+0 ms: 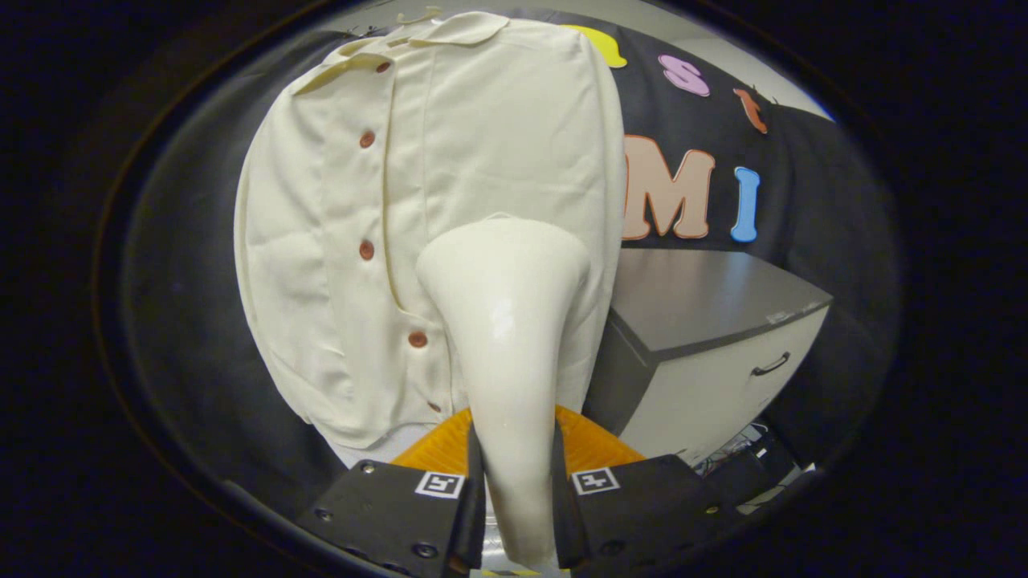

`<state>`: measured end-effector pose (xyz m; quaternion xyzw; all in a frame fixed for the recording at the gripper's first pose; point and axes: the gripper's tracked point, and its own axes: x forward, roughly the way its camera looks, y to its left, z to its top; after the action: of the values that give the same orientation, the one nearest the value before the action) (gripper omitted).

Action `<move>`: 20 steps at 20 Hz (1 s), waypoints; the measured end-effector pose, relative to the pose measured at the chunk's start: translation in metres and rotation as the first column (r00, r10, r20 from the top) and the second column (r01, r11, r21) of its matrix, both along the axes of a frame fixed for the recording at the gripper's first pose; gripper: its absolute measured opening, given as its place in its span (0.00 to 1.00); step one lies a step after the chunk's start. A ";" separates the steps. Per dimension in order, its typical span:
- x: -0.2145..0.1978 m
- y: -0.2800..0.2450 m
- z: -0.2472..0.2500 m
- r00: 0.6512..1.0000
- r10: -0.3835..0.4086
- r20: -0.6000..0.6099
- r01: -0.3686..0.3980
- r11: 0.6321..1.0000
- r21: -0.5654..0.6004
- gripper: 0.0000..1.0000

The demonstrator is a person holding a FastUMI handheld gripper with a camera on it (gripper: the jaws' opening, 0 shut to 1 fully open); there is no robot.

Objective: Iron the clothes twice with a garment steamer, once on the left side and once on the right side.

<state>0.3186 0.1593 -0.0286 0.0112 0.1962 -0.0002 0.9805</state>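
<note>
1. Between the two fingers of the gripper (pixel 518 490) sits the steamer (pixel 506 321). Both fingers press on its thin handle, so the tongs are closed tight on it and it cannot slip.
2. The steamer's wide head points up at the shirt (pixel 450 201). I think it is held that way so the steam goes right at the cloth.
3. The shirt hangs just past the steamer, in front of the black cloth wall (pixel 185 281). It hangs up so that it is flat and easy to steam.
4. A row of small brown buttons (pixel 366 250) runs down the shirt, a bit to the left of the steamer's head. So the head is at the right half of the shirt.
5. I cannot tell if the head is touching the shirt or is just near it.
6. A grey and white cabinet (pixel 707 353) stands to the right of the shirt, near its lower edge.
7. I think one side is being steamed now. I cannot tell how much is done.
</note>
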 end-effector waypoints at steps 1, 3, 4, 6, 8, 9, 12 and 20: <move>0.003 0.000 -0.012 1.000 -0.003 -0.010 0.003 1.000 -0.004 0.34; 0.003 0.002 -0.032 0.999 -0.003 -0.045 0.002 1.000 -0.019 0.34; 0.004 0.002 -0.040 0.998 -0.002 -0.056 0.001 1.000 -0.021 0.35; 0.003 0.001 -0.053 0.998 0.003 -0.068 -0.005 1.000 -0.017 0.34; 0.004 0.002 -0.065 0.997 0.001 -0.080 -0.002 1.000 -0.018 0.35; 0.003 -0.002 -0.074 0.996 -0.006 -0.093 0.003 0.999 -0.036 0.35; 0.001 -0.003 -0.098 0.992 -0.017 -0.125 0.012 0.999 -0.041 0.35; -0.005 -0.014 -0.161 0.972 -0.059 -0.228 0.046 0.997 -0.062 0.35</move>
<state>0.3140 0.1448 -0.1899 -0.0112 0.3078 -0.0329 0.9508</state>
